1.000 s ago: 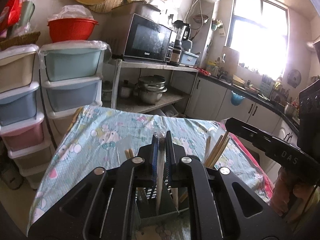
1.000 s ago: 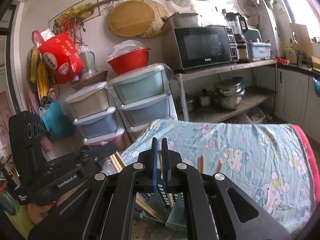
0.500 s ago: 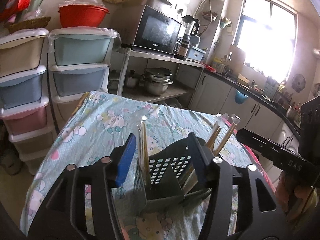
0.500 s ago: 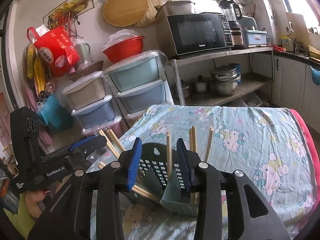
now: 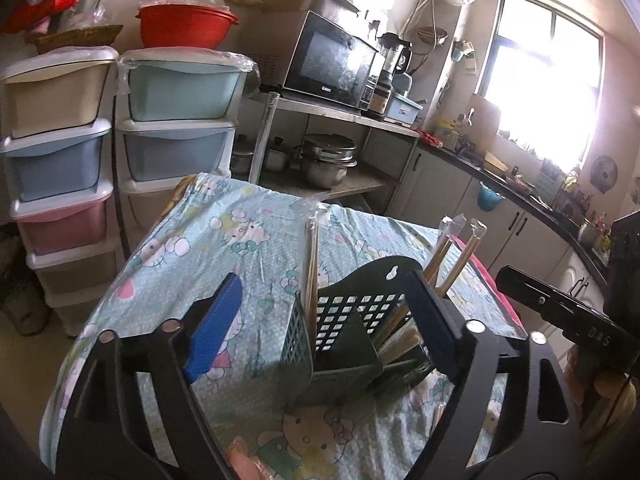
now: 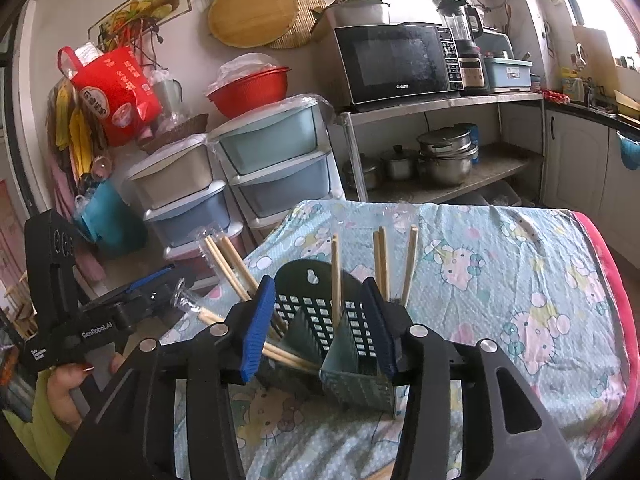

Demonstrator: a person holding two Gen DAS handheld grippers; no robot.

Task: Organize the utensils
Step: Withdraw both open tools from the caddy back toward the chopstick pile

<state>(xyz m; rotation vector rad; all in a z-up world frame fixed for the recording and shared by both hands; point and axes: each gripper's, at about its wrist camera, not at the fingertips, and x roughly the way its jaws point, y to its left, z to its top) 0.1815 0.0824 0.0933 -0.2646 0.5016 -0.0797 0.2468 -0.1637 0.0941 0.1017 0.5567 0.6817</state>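
Observation:
A dark green perforated utensil holder (image 5: 348, 320) (image 6: 316, 312) stands on the table with the cartoon-cat cloth (image 5: 240, 232) (image 6: 500, 260). My left gripper (image 5: 326, 280) is open and its jaws are still opening. A plastic-wrapped pair of chopsticks (image 5: 312, 256) stands in the holder between them, untouched. More chopsticks (image 5: 452, 256) lean out on the right. My right gripper (image 6: 318, 282) is open too, its jaws opening. One bare chopstick (image 6: 335, 276) stands upright in the holder between its pads, free of both. Each gripper shows in the other's view: right gripper (image 5: 560, 312), left gripper (image 6: 100, 312).
Stacked plastic drawers (image 5: 176, 128) (image 6: 276, 168) stand beyond the table's far left corner. A metal shelf holds a microwave (image 6: 396, 64) and pots (image 6: 444, 156). A kitchen counter (image 5: 520, 192) runs along the right under a bright window. A person's hand (image 6: 68, 388) holds the left gripper.
Both grippers were shut on chopsticks over the holder; both have opened and let go. The chopsticks now stand in the holder, and both grippers have sunk slightly.

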